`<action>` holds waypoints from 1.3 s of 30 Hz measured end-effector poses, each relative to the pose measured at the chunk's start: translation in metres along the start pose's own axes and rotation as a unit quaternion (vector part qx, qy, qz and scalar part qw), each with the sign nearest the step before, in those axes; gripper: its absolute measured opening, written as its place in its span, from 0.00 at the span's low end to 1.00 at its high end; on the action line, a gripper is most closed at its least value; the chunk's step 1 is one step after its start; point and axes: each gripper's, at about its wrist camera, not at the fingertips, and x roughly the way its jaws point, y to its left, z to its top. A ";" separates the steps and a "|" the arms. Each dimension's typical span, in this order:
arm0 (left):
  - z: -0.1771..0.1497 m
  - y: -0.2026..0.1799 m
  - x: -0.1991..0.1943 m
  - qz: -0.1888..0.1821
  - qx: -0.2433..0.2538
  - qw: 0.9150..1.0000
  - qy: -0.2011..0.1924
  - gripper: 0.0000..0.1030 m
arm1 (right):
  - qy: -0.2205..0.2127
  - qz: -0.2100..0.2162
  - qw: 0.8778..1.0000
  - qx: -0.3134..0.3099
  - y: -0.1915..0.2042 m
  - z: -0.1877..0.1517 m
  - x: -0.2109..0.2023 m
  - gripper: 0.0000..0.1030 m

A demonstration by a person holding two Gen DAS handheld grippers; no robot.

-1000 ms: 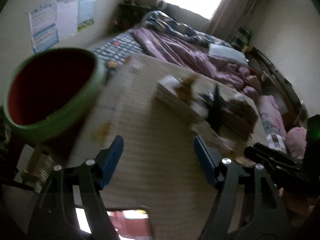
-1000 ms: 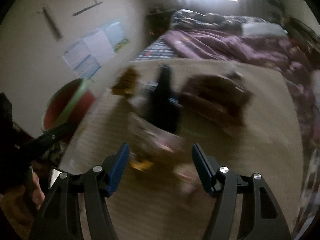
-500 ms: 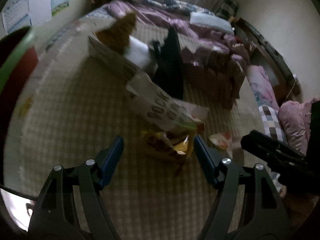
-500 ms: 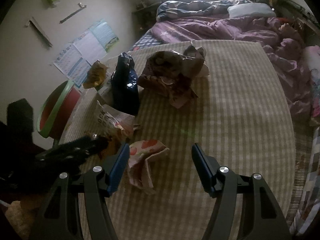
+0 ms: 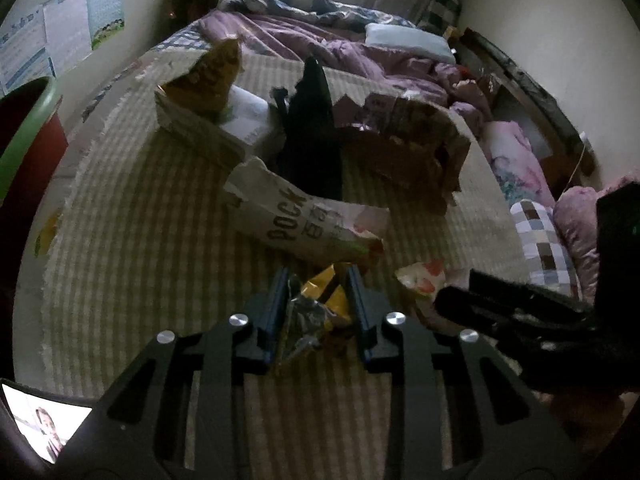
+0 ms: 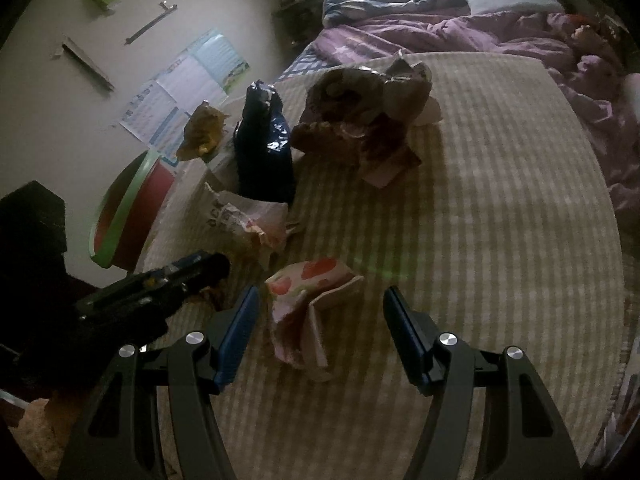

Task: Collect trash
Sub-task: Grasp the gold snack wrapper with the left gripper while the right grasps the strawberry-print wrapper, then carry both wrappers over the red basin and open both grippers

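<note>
The left gripper [image 5: 317, 280] is closing its jaws on a crinkly yellow wrapper [image 5: 320, 304], and the blue pads [image 5: 276, 300] already press on it from both sides. The wrapper lies on the striped blanket [image 5: 140, 240] on the bed, right in front of a white bag with big dark letters [image 5: 296, 220]. The right gripper [image 6: 320, 312] has its jaws wide apart and grips nothing. Between its pads, not touching them, lies a pink and white wrapper with red spots [image 6: 308, 300]. It rests flat on the same blanket. Further back there is more trash: a tall dark blue bag [image 6: 264, 144] standing up, a brown crumpled bag [image 6: 360, 120] beside it, and a yellow bag [image 5: 212, 76] leaning on a white box [image 5: 248, 120]. A red bin with a green rim [image 6: 124, 216] stands by the wall at the left edge of the bed. A purple quilt [image 6: 460, 36] is bunched up at the far end of the bed.
</note>
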 end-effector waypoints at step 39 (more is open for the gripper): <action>-0.005 0.013 -0.065 0.035 -0.001 0.996 -0.088 0.28 | -0.062 -0.024 0.996 -0.057 0.047 0.009 -0.018 0.30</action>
